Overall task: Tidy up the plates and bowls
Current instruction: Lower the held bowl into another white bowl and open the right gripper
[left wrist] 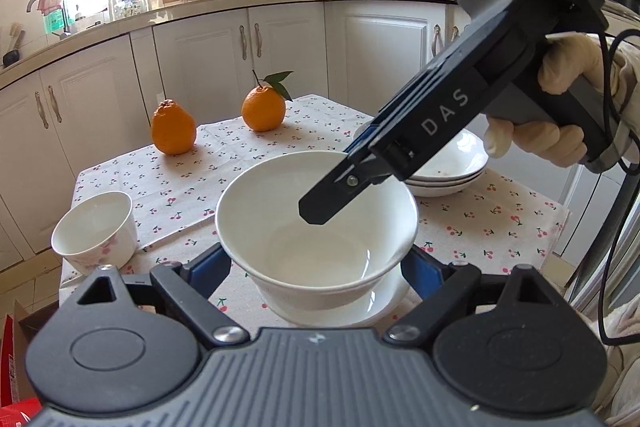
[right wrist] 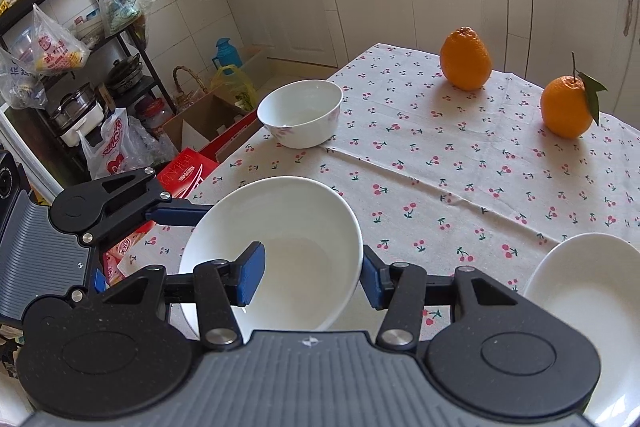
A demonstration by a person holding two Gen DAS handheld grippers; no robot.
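A large white bowl (left wrist: 316,227) hangs just above the cherry-print tablecloth (left wrist: 480,227), held from two sides. My left gripper (left wrist: 318,267) is shut on its lower body, with a blue pad against each side. My right gripper (left wrist: 320,203) comes down from the upper right and is shut on the bowl's wall, one finger inside and one outside. In the right wrist view the bowl (right wrist: 288,227) sits between the right gripper's (right wrist: 312,279) pads, and a left finger (right wrist: 176,214) touches its outer wall. A small flowered bowl (left wrist: 94,231) (right wrist: 300,113) stands near the table's edge. Stacked white plates (left wrist: 452,167) (right wrist: 580,307) lie to the right.
Two oranges (left wrist: 173,127) (left wrist: 264,107) stand on the far part of the cloth, also seen in the right wrist view (right wrist: 466,59) (right wrist: 566,107). White kitchen cabinets (left wrist: 288,39) ring the table. Boxes and bags (right wrist: 188,131) crowd the floor beside the table's edge.
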